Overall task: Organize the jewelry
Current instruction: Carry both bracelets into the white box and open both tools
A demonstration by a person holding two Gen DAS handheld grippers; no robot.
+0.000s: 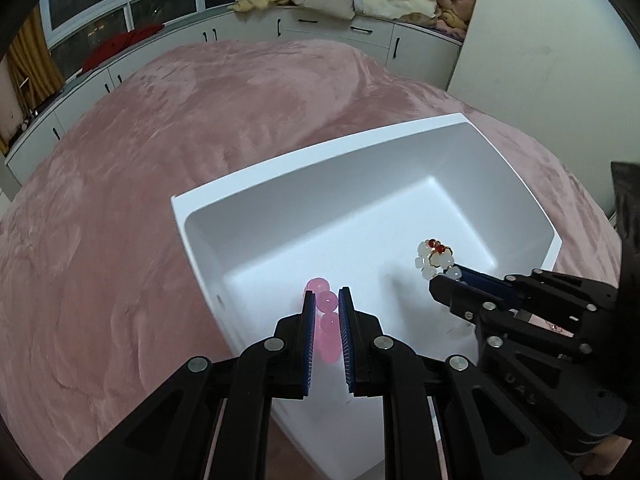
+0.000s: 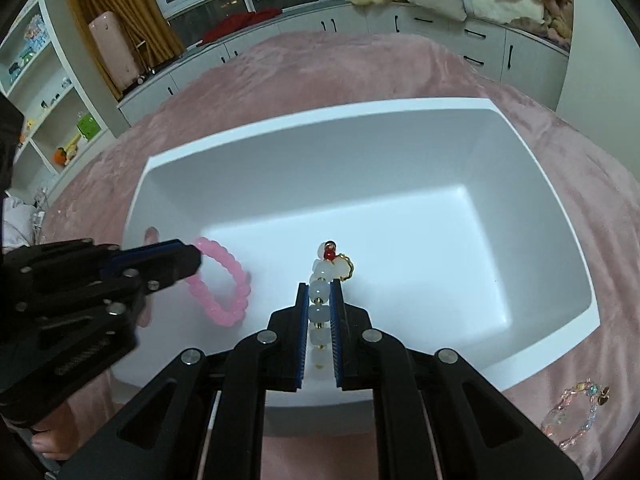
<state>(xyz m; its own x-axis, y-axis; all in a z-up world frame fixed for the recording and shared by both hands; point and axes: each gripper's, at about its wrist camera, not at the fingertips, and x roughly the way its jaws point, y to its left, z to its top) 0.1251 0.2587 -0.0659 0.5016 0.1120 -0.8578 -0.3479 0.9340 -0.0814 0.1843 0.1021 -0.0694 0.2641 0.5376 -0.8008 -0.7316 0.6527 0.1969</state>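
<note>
Pink bracelet (image 2: 224, 284): clamped between the left gripper (image 1: 327, 300) jaws, hanging over the lower left of the white box (image 2: 280, 128). In the left wrist view only three or four beads show between the pads; the rest of the loop is hidden behind the fingers.

White bracelet (image 2: 320, 300), with red beads and a gold charm at its far end: gripped by the right gripper (image 2: 319, 292) jaws, held over the box's lower centre. Near beads are hidden under the jaws. Whether either bracelet touches the box floor cannot be told.

Box sits on a pink bed (image 1: 200, 120).

Clear bracelet (image 2: 576, 416): lies on the bed at lower right of the right wrist view, outside the box, blurred, partly cut by the lens edge.
</note>
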